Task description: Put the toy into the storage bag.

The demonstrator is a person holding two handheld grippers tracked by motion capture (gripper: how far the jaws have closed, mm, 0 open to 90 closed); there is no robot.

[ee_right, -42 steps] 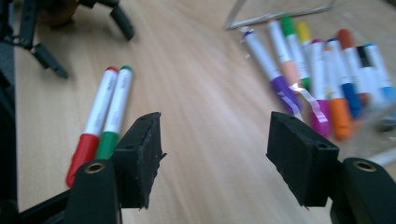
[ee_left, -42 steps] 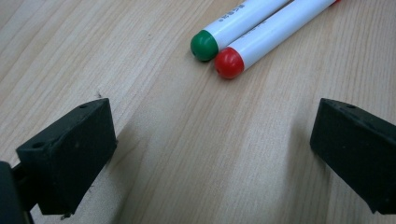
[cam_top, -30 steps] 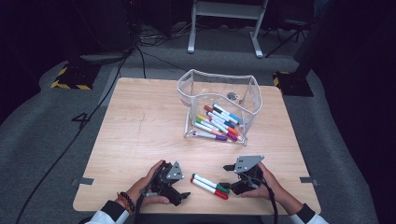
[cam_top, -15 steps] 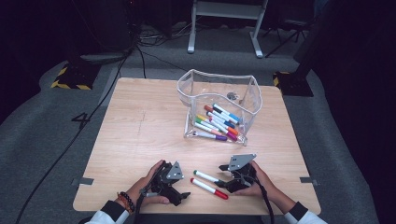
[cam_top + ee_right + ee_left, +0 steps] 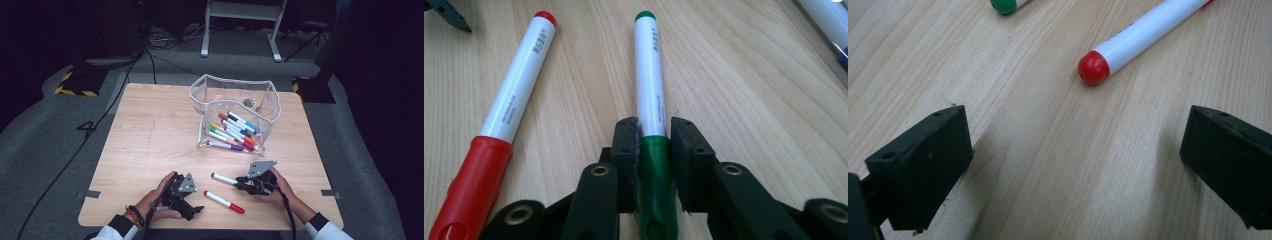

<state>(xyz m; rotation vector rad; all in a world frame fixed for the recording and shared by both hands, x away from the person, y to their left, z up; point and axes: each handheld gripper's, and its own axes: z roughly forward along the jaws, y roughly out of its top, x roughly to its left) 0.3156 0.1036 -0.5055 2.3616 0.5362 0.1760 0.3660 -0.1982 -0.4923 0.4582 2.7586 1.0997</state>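
1. Sitting at twelve o'clock on the wooden table (image 5: pixel 150 130) is a clear pouch (image 5: pixel 235 95), standing open, with a heap of colored markers (image 5: pixel 232 130) inside it, well apart from both grippers.
2. Loose on the table lies a red marker (image 5: pixel 224 201), between the two hands, pointing from ten o'clock to four o'clock in the high view. Nothing covers it or rests on it.
3. Left gripper (image 5: pixel 192 210) now: jaws spread wide and low over the wood, nothing between them. In the left gripper view the red marker's rounded end (image 5: pixel 1093 67) lies at twelve o'clock beyond the jaws, clear of both.
4. Right gripper (image 5: pixel 239 184): its jaws have just been closing, and the green marker (image 5: pixel 651 125) is right between them. Both pads press on the green cap, one on each side, so it is clamped.
5. From that grip the white barrel runs straight out to twelve o'clock in the right gripper view, flat along the table.
6. Red marker lies just beside it at nine o'clock, nearly parallel, not touching.
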